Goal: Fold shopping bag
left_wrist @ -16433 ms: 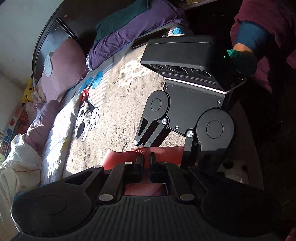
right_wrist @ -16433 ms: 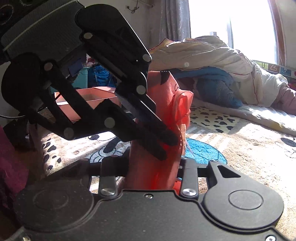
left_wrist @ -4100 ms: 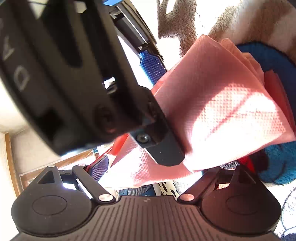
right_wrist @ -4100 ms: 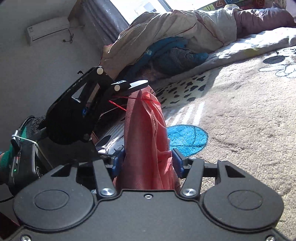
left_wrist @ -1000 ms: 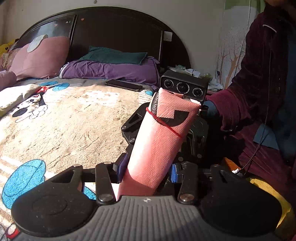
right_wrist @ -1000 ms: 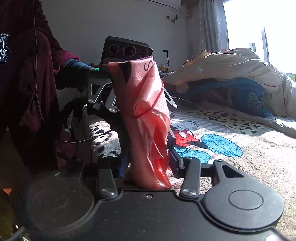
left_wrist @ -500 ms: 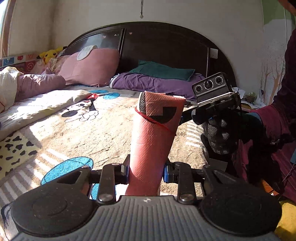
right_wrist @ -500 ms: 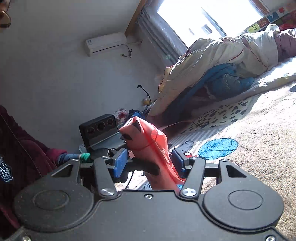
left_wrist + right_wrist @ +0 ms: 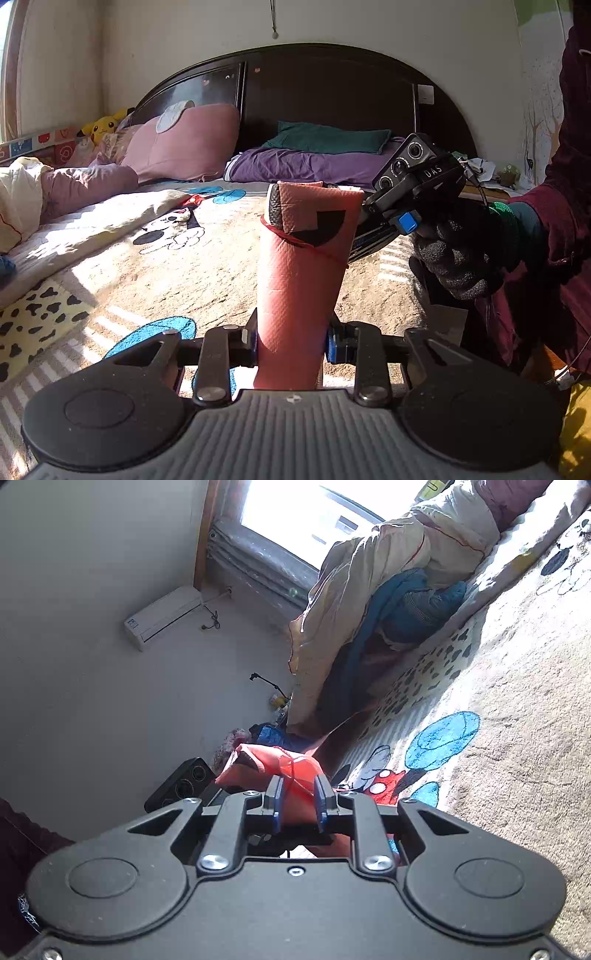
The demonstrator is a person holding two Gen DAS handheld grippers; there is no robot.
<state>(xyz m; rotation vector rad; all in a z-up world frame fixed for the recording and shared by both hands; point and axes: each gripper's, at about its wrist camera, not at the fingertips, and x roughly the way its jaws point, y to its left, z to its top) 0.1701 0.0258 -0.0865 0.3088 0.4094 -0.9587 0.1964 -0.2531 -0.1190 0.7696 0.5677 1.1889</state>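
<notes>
The shopping bag (image 9: 301,280) is a pink-red roll tied with a red string, standing upright above the bed. My left gripper (image 9: 291,341) is shut on its lower end, blue pads pressed to both sides. My right gripper (image 9: 373,230), held by a black-gloved hand (image 9: 461,254), comes in from the right at the roll's top. In the right wrist view the bag's upper end (image 9: 266,762) lies between my right gripper's (image 9: 297,806) blue pads. Those jaws are closing, and the fabric fills the gap between them. The left gripper's camera box (image 9: 181,781) shows just behind.
A fuzzy beige cartoon-print blanket (image 9: 166,266) covers the bed below. Pink and purple pillows (image 9: 184,144) lean on the dark headboard (image 9: 332,96). Piled quilts (image 9: 399,576) sit under the window (image 9: 317,513). A person's maroon sleeve (image 9: 554,236) fills the right edge.
The right gripper has rolled further onto its side and its jaws have narrowed around the bag's top. The left gripper keeps its hold on the roll and has swung slightly.
</notes>
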